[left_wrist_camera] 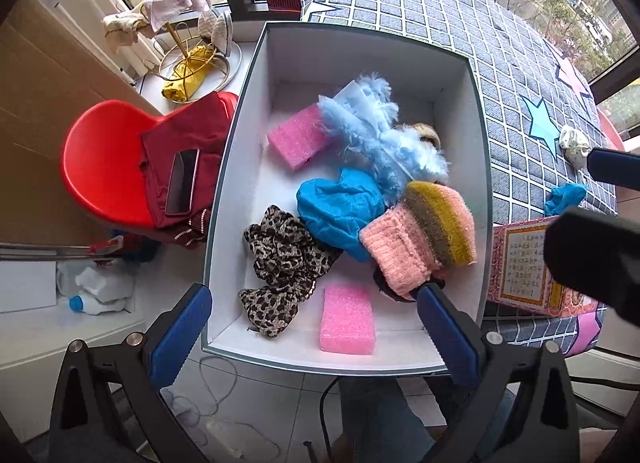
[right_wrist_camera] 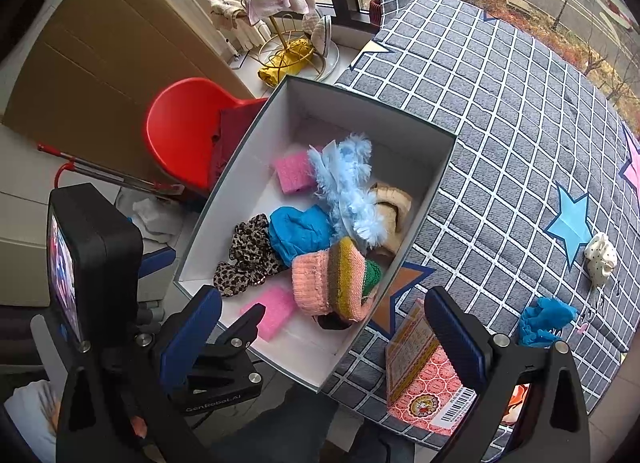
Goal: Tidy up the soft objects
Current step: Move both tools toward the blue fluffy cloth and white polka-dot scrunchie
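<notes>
Left wrist view: left gripper (left_wrist_camera: 316,323) wide apart, holding nothing, over near end of white box (left_wrist_camera: 256,75). Box holds two pink sponges (left_wrist_camera: 298,135), fluffy blue piece (left_wrist_camera: 376,135), blue cloth (left_wrist_camera: 340,207), leopard fabric (left_wrist_camera: 280,259), pink-yellow knit (left_wrist_camera: 424,239). Box sits on surface with grey checked cover (left_wrist_camera: 460,19). Red chair (left_wrist_camera: 104,167) to the left with phone (left_wrist_camera: 183,181) on red cloth; windows behind.

Right wrist view: right gripper (right_wrist_camera: 322,337) also wide, empty, above box edge and pink packet (right_wrist_camera: 420,383). Small blue cloth (right_wrist_camera: 544,321) and white spotted item (right_wrist_camera: 600,257) lie loose on cover, well apart from box. Gold rack (right_wrist_camera: 288,43) with towels on the sill.
</notes>
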